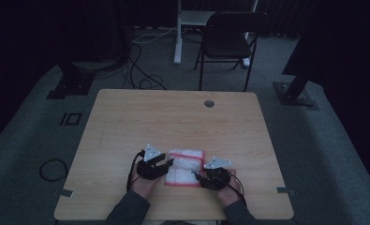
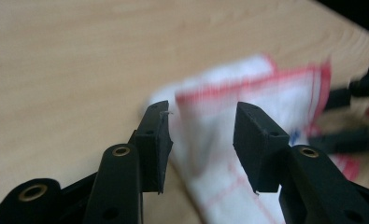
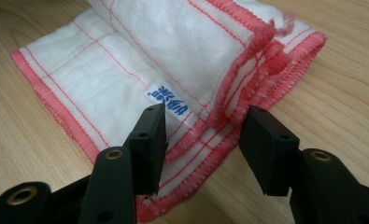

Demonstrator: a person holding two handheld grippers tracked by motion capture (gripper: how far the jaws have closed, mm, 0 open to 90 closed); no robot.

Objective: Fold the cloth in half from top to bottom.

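A folded white cloth (image 1: 186, 167) with red stitched edges is lying on the wooden table (image 1: 126, 122), near the edge where the person is sitting. The left gripper (image 1: 166, 163) is waiting at the left side of the cloth with its jaws standing wide apart, and the right gripper (image 1: 197, 177) is waiting at the right front corner of the cloth, also wide apart and holding nothing. The cloth is looking light, soft and limp, I think, so it will be sagging and unfolding when lifted. The thick red hem (image 3: 229, 126) in front of the right gripper is seeming the best place to pinch, because several layers are meeting there; a small blue label (image 3: 169, 99) is sitting just beside this hem.
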